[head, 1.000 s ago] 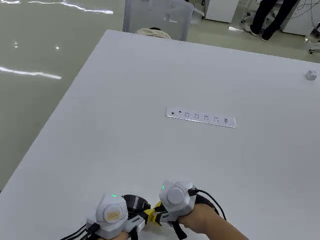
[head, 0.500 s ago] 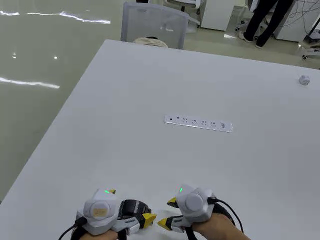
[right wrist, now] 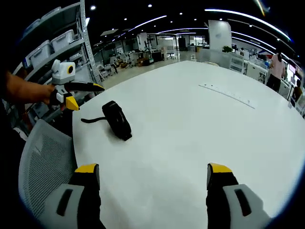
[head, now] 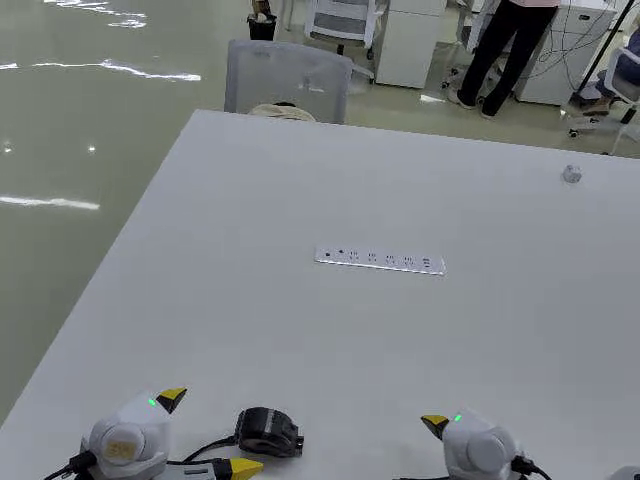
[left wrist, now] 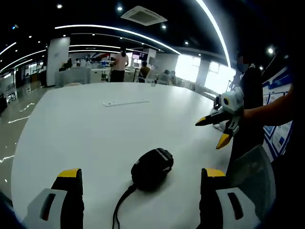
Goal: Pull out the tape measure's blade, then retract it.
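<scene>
The black tape measure (head: 268, 432) lies on the white table (head: 300, 330) near its front edge, a black wrist strap trailing from it and no blade showing. My left gripper (head: 208, 432) is just left of it, open and not touching it. In the left gripper view the tape measure (left wrist: 152, 168) sits a little ahead, between the spread jaws of my left gripper (left wrist: 141, 174). My right gripper (head: 440, 430) is well off to the right, open and empty. In the right gripper view my right gripper (right wrist: 152, 169) faces the tape measure (right wrist: 116, 120) from a distance.
A white power strip (head: 380, 261) is set in the table's middle. A small grey object (head: 571, 174) sits at the far right. A grey chair (head: 285, 80) stands behind the far edge, and a person (head: 505, 40) stands beyond it.
Both grippers were close together at the tape measure a second ago; they have let go and moved apart, the right one far to the right. The tape measure now lies free. The camera tilted up.
</scene>
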